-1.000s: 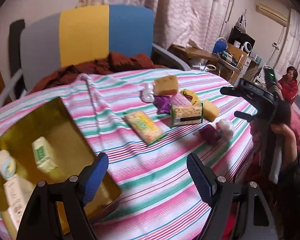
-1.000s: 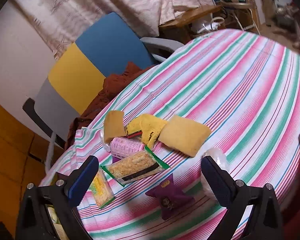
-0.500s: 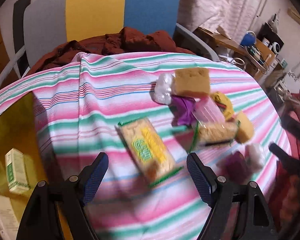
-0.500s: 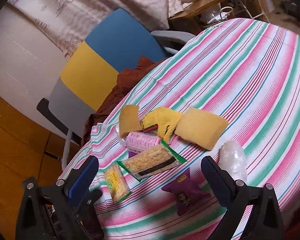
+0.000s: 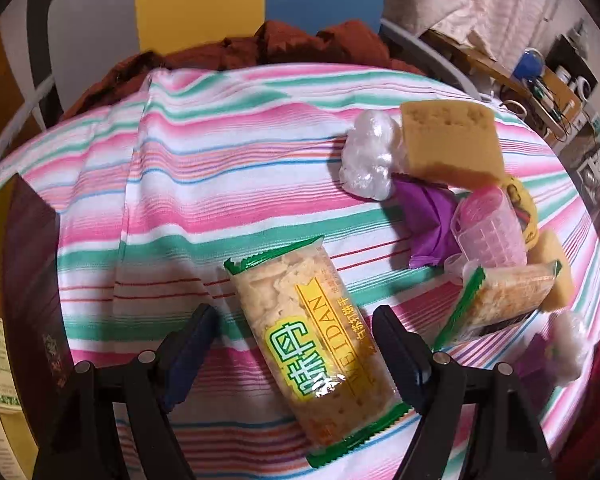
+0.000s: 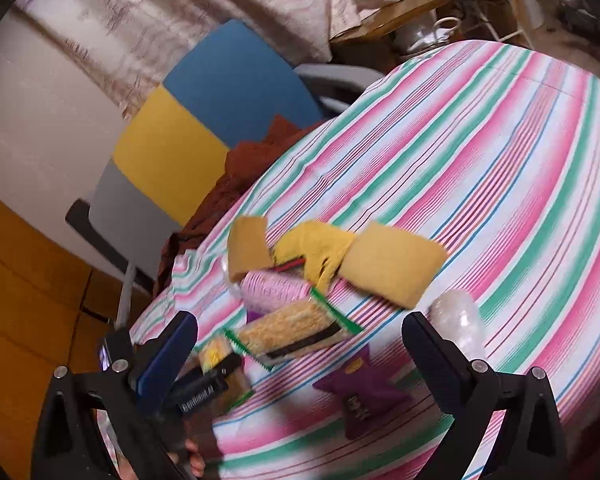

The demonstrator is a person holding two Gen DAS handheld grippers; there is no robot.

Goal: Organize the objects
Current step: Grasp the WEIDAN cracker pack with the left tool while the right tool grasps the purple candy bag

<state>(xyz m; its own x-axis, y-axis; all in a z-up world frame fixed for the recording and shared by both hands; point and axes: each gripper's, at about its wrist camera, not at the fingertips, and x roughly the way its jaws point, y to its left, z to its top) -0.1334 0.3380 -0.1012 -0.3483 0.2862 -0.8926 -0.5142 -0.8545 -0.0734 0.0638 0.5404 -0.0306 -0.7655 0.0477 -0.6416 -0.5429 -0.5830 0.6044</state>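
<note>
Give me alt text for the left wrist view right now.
The open left tongs straddle a clear cracker packet with green ends lying on the striped tablecloth, not yet gripping it. To the right sit a tan sponge, a white plastic wad and more snacks.

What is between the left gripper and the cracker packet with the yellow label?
Nothing visible. The left gripper is open, and the cracker packet lies flat on the striped cloth between its fingers, with no other item between them.
</note>
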